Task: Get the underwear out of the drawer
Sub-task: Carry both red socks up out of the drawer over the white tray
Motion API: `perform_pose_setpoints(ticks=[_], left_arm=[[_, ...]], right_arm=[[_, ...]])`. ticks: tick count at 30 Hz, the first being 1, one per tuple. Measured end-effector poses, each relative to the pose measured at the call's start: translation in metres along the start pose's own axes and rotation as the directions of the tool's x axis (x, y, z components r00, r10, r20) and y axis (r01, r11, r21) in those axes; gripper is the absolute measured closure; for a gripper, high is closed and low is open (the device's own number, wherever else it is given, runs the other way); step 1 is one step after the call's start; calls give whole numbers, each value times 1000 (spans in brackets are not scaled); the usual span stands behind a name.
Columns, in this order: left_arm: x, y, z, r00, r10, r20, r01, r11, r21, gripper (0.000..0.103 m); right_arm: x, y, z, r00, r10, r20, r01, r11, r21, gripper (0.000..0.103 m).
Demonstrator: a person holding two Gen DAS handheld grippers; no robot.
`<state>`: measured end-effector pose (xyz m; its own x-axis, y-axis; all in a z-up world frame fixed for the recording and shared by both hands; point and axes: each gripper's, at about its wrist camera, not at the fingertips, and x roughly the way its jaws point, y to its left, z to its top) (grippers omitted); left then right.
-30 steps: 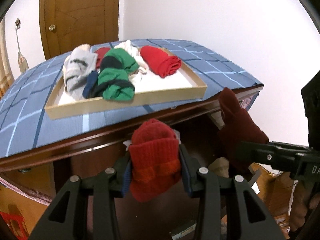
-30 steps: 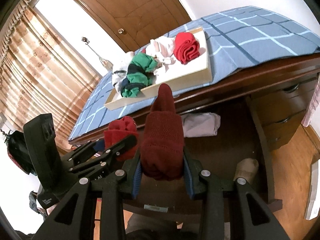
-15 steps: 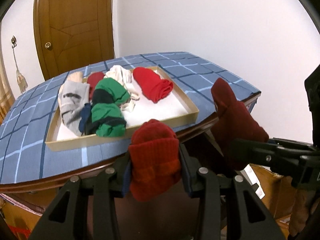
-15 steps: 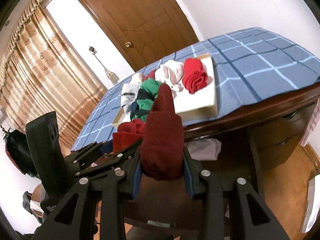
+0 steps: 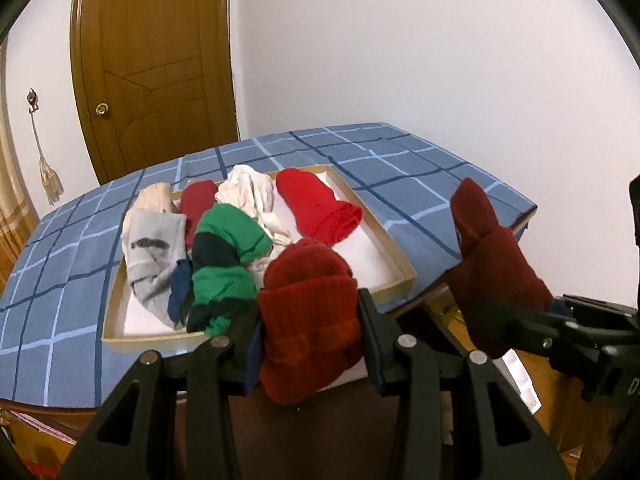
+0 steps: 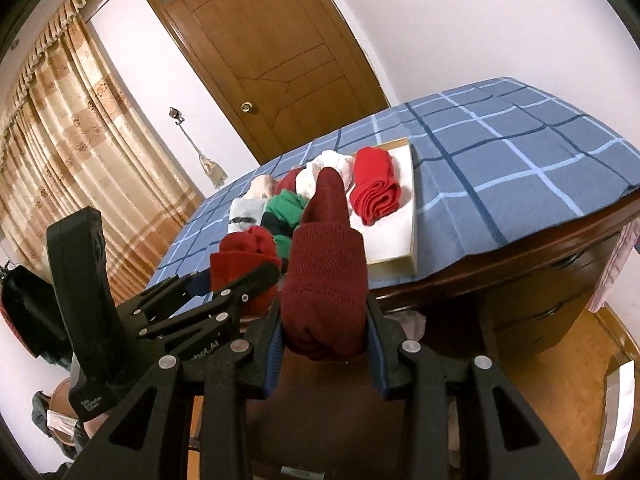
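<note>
My left gripper (image 5: 308, 344) is shut on a rolled red knit piece (image 5: 308, 316), held just in front of the table's near edge. My right gripper (image 6: 324, 336) is shut on a darker maroon knit roll (image 6: 326, 280); the same maroon roll (image 5: 492, 264) shows at the right of the left wrist view. A shallow tan tray (image 5: 396, 252) on the blue checked tablecloth (image 5: 400, 160) holds a bright red roll (image 5: 320, 208), a green and black piece (image 5: 224, 256), a grey piece (image 5: 154, 252) and white pieces (image 5: 250, 192). The drawer is not clearly visible.
A wooden door (image 6: 272, 60) stands behind the table, curtains (image 6: 60, 140) to its left. Dark wooden drawers (image 6: 552, 296) sit under the table's right end, with wood floor (image 6: 560, 392) below. A white wall (image 5: 400, 40) is behind the table.
Both grippers have risen with their rolls from below the table edge to above tabletop level. The tray now looks closer and more from above.
</note>
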<state>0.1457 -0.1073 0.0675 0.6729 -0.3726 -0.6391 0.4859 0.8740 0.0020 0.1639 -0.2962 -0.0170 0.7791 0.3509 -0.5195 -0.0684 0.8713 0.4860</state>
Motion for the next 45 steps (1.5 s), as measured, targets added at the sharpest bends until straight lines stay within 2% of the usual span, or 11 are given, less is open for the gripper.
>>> perform_pose_setpoints(ticks=[5,23,45], left_arm=[[12,1,10,999,32,9,-32,999,-1,63],[61,15,31,995,97,-33,-98,995,-26,63],[112,31,37,987,141,-78,-144,989,-28,62]], right_arm=[[5,-2,8,999,-36,25,36,999,-10,65],[45,-2,39,988,-143,56,146,988,-53,65],[114,-10,54,971,-237,-21,234,966,-107,65]])
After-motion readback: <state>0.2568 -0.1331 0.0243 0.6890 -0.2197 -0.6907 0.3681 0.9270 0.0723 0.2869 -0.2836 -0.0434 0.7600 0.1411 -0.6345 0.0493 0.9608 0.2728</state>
